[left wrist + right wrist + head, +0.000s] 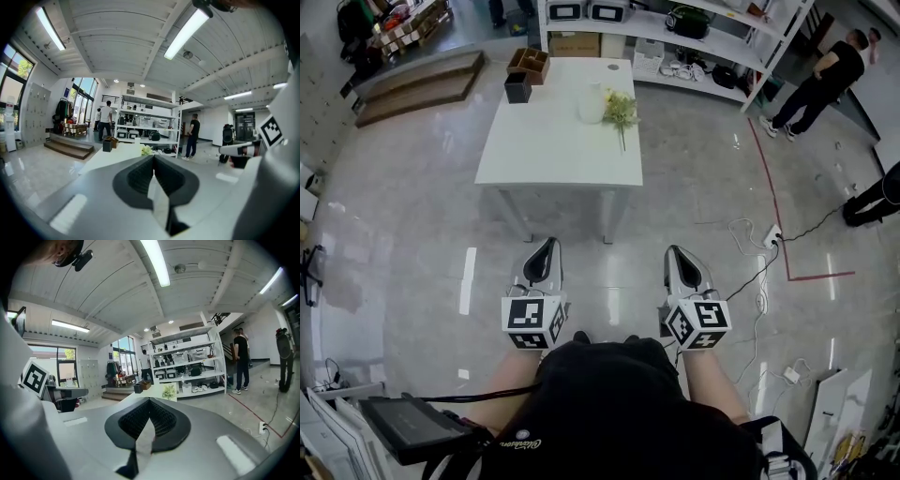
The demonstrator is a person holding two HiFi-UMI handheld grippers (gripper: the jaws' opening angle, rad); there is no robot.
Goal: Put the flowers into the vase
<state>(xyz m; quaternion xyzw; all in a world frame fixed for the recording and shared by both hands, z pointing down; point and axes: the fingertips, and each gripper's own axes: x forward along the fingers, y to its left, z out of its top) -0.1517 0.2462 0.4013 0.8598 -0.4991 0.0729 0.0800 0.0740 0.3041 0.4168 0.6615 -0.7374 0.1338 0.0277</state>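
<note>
Gripping nothing: left tongs (546, 244), right tongs (676, 251) closed.

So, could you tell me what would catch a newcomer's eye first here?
The white table stands ahead, with a white vase on it and the flowers lying beside the vase. Nearer, the left gripper and right gripper point toward it, both shut and empty.

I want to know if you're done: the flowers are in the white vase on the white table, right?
No. The flowers lie on the white table beside the white vase, not in it; the head view shows this.
</note>
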